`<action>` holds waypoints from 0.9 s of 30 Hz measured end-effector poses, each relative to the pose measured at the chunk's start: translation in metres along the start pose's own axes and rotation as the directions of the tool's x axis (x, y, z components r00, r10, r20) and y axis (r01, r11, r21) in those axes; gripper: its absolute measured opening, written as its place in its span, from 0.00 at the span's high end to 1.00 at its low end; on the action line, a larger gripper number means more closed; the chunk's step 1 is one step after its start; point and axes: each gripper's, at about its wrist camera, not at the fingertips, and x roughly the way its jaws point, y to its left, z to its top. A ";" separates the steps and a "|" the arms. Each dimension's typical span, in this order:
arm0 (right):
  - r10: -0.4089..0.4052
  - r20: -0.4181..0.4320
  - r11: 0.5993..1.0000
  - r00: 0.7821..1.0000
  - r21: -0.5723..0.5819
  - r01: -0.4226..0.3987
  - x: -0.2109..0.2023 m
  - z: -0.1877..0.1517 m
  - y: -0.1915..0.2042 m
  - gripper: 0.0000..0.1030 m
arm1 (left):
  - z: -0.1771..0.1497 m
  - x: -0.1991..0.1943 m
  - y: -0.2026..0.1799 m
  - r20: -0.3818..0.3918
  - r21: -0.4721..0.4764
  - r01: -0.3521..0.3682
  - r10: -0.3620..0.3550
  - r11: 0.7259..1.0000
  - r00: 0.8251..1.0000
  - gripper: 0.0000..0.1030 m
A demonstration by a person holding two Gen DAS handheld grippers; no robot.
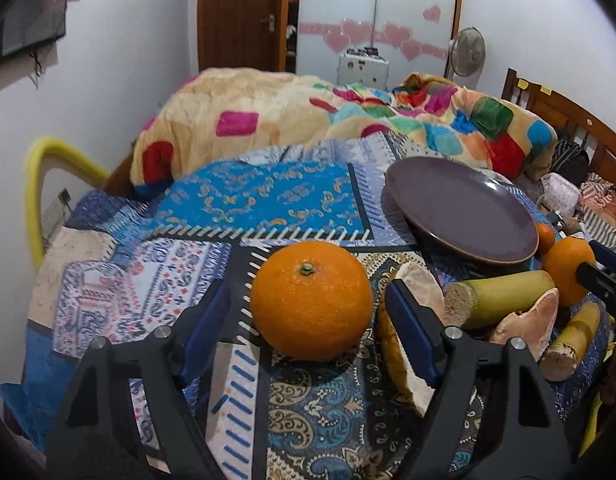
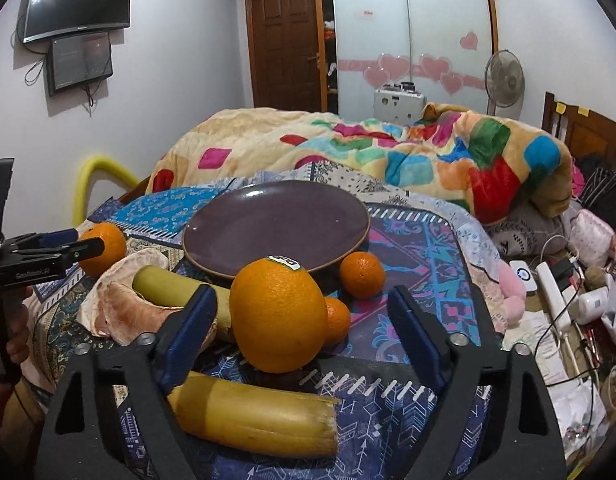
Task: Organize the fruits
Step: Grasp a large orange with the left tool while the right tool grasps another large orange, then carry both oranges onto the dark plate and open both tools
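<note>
Each claw has its own orange dead ahead: our left gripper (image 1: 309, 308) stands open around the stem-up orange (image 1: 311, 300), our right gripper (image 2: 304, 320) open around the stickered orange (image 2: 278, 314), pads clear of both. The purple plate (image 2: 212, 256) lies just beyond on the patterned bedspread (image 1: 268, 200), nearer the right claw, with open cloth toward the left edge and cane pieces (image 2: 256, 416) crowding the right.

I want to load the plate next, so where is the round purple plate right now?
In the right wrist view, the round purple plate sits empty mid-frame on the patterned bedspread, just behind the large stickered orange, with the colourful blanket beyond.
</note>
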 end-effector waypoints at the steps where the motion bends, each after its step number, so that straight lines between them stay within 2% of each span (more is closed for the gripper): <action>1: 0.007 -0.009 1.000 1.000 0.000 -0.007 0.003 0.000 0.000 0.24 | 0.000 0.003 0.000 -0.008 0.003 0.003 -0.003 1.000 1.000 0.23; 4: 0.025 -0.037 1.000 0.999 -0.002 -0.025 0.011 0.000 0.001 0.29 | 0.001 0.008 -0.001 -0.018 0.017 -0.002 0.002 1.000 1.000 0.25; 6: 0.037 -0.047 0.999 0.998 -0.004 -0.038 0.013 -0.002 0.002 0.33 | 0.002 0.013 -0.001 -0.030 0.017 0.002 -0.001 1.000 1.000 0.30; 11: 0.099 -0.074 0.995 0.992 0.016 -0.098 0.016 -0.003 0.003 0.51 | 0.003 0.014 0.002 -0.038 0.007 0.014 -0.014 1.000 0.999 0.33; 22: 0.078 -0.055 0.997 0.995 -0.004 -0.079 0.007 0.002 0.007 0.52 | 0.008 0.006 -0.001 -0.052 0.022 0.011 -0.010 1.000 0.999 0.35; 27: 0.067 -0.007 0.998 0.998 0.000 -0.067 -0.007 0.015 0.001 0.52 | 0.018 -0.011 -0.004 -0.013 0.030 0.006 -0.006 1.000 1.000 0.35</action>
